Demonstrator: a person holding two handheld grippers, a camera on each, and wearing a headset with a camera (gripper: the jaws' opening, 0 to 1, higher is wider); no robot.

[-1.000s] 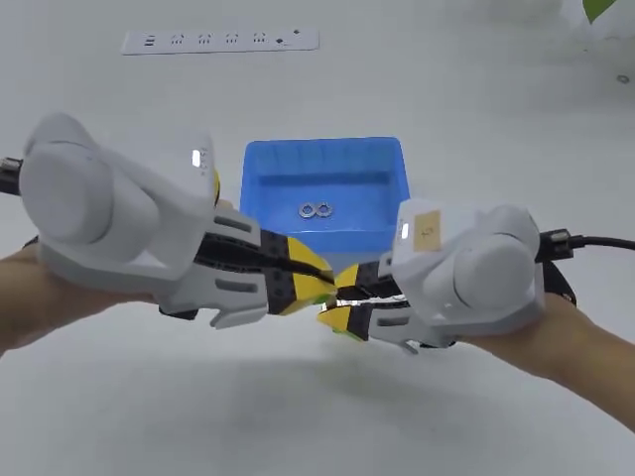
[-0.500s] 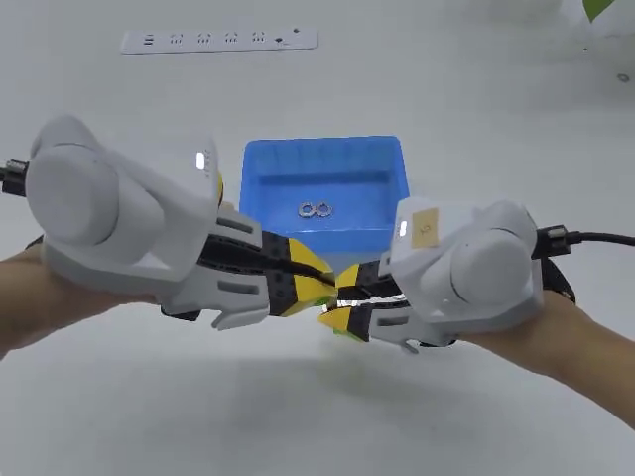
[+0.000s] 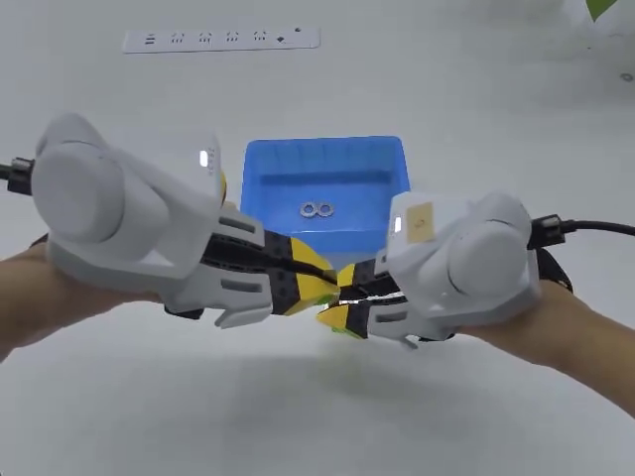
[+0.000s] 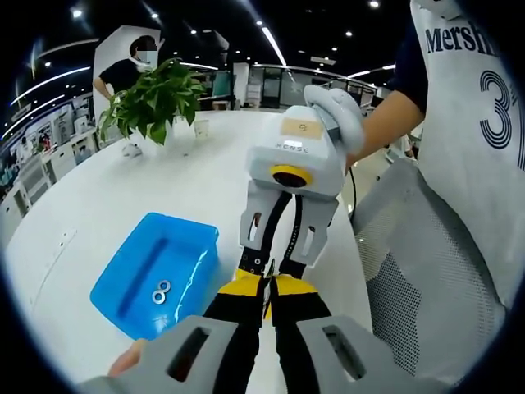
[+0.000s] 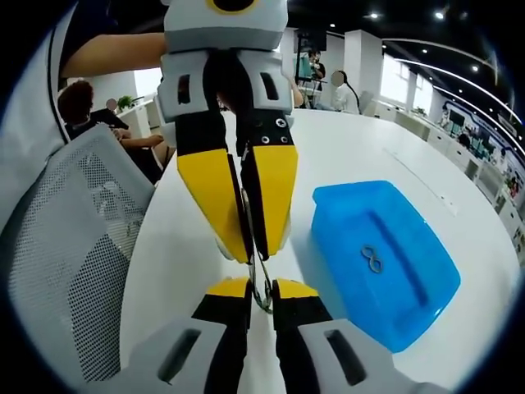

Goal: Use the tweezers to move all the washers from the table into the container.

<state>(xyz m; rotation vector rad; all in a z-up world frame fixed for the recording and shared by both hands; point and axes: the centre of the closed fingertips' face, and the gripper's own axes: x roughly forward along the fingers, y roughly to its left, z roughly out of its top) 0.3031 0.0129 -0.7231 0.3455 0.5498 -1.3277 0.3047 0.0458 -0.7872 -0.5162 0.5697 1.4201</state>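
Tweezers (image 5: 261, 283) are pinched at once by left tongs (image 3: 322, 282) and right tongs (image 3: 334, 311), tip to tip at 6 o'clock of the container (image 3: 322, 149) holding two washers (image 3: 317, 209); release one side only when the other grips squarely.

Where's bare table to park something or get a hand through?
Free: the strip between the power strip and the blue container; the table right of the container; the near stretch in front of both tools. Crowded: just before the container, where the left tool and right tool meet on the tweezers. The container holds two washers.
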